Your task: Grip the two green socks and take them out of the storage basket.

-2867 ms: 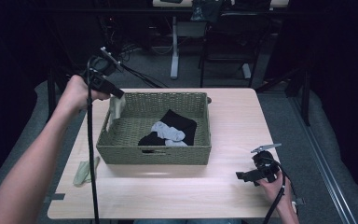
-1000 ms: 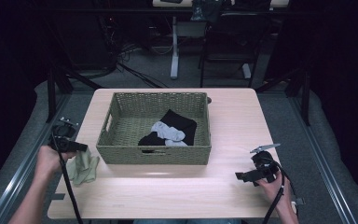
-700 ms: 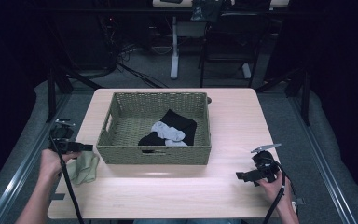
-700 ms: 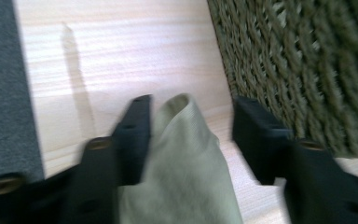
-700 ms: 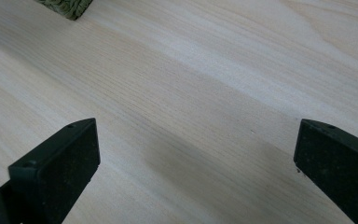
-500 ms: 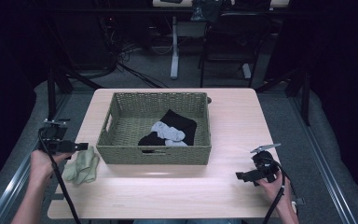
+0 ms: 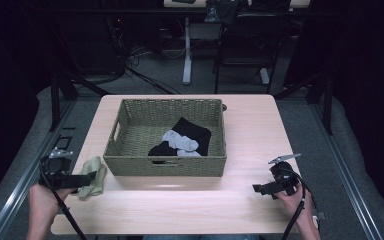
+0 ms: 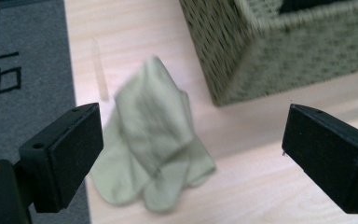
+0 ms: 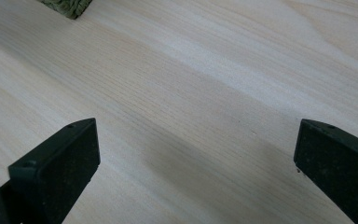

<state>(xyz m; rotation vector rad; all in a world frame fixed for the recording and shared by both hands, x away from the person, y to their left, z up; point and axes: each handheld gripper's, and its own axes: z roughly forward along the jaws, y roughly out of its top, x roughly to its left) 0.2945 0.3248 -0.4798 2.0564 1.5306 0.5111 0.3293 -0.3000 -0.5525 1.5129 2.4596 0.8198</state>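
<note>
One green sock [image 7: 91, 174] outside basket [image 7: 166, 166] (black and grey socks [image 7: 182, 141] inside).

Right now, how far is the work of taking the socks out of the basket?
One green sock already lies on the table, left of the basket. Nothing is in hand: the left tongs and right tongs are open. Black socks and grey socks remain inside.

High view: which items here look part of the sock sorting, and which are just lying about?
In play:
pale green sock on the table
woven wicker basket
black socks and grey sock in it
left gripper

Lying about:
black chair and cables behind the table
</note>
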